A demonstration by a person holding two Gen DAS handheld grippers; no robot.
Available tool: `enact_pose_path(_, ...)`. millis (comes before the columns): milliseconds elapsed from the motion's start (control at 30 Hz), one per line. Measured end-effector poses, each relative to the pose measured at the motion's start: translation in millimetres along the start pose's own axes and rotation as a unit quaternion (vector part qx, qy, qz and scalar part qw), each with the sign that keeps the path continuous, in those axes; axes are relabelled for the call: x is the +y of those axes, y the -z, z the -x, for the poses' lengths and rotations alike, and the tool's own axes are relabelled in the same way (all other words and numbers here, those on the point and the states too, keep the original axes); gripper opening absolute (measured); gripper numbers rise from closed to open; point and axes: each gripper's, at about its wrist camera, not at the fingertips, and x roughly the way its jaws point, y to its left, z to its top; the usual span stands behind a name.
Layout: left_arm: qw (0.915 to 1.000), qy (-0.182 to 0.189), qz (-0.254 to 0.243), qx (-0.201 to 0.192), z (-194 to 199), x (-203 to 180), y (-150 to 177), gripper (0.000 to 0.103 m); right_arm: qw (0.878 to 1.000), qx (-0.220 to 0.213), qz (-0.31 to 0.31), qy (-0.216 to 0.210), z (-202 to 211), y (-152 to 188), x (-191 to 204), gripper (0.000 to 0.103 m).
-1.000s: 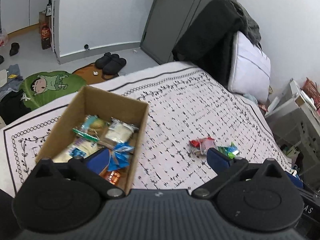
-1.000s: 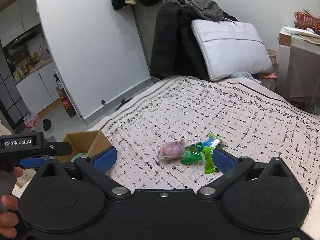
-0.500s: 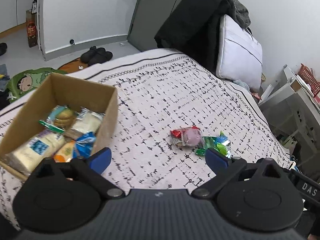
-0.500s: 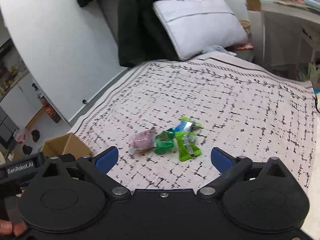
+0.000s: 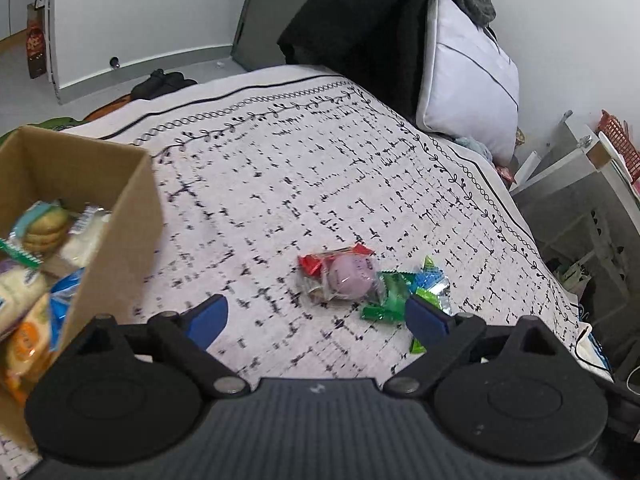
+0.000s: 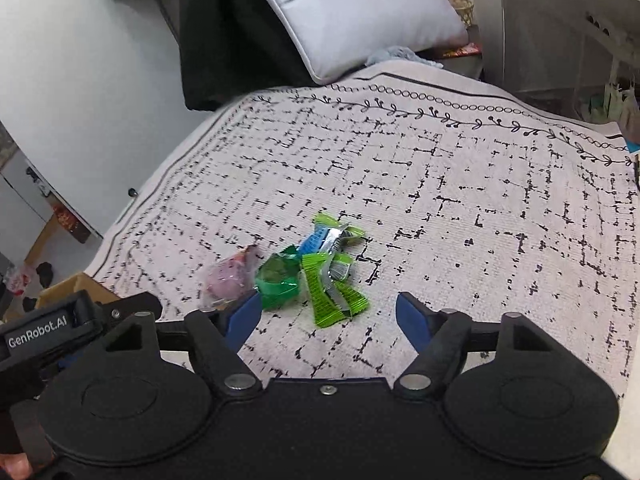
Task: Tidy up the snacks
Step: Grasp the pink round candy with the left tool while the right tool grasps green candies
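A small pile of snacks lies on the patterned bed cover: a pink round snack in a clear and red wrapper [image 5: 348, 276] [image 6: 228, 280], a dark green packet [image 6: 278, 280] and several light green and blue wrappers [image 6: 332, 276] [image 5: 416, 284]. A cardboard box [image 5: 120, 216] holding several packed snacks stands at the left. My left gripper [image 5: 316, 318] is open and empty, just short of the pile. My right gripper [image 6: 328, 316] is open and empty, its fingers on either side of the near edge of the pile. The left gripper's body [image 6: 44, 328] shows in the right wrist view.
A white pillow [image 5: 468, 76] and dark clothes [image 5: 352, 28] lie at the head of the bed. White shelving [image 5: 580, 184] stands off the bed's right edge. Slippers [image 5: 164, 82] lie on the floor beyond the bed.
Both grippers have moved toward the snack pile. The left one has swung right, away from the box. The pile now lies just ahead of both open grippers.
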Motion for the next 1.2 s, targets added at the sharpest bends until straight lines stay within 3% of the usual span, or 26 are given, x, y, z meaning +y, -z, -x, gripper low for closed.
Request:
enact_pose_path(233,0.9998,0.01,0.001,0.015,-34.8,-12.7,-10.2,0.083,1.0,0.015,0.003,0.012,-26.7,-4.3,-2.3,0.064)
enact_pose_path(600,0.9989,0.014,-0.002,0.045,-81.1,-23.1,-19.0,0.07,0.999,0.034,0.012,0.021,-59.5,-7.4,0.2,0.063)
enact_pose_path(733,0.9983,0.009,-0.005,0.058,-93.0,-23.6,-18.0,0.059,0.999,0.04,0.011,0.013,-66.1,-7.7,2.5,0.053)
enact_pose_path(800,0.9984,-0.001,-0.017,0.054,-95.1,-24.3,-15.6,0.053,0.999,0.049,0.009,0.012,-69.4,-6.7,1.7,0.042)
enact_pose_path(867,0.9984,-0.003,-0.02,0.052,-94.1,-23.2,-14.7,0.043,0.999,0.048,0.012,0.013,-69.7,-5.3,1.8,0.04)
enact_pose_path(933,0.9985,-0.001,-0.018,0.052,-91.6,-20.5,-15.1,0.041,0.999,0.048,0.02,0.012,-67.2,-4.9,4.5,0.035)
enact_pose_path(1200,0.9992,0.004,-0.003,0.04,-65.6,-5.5,-11.3,0.04,0.999,0.032,0.027,-0.006,-48.7,-4.9,11.7,0.033)
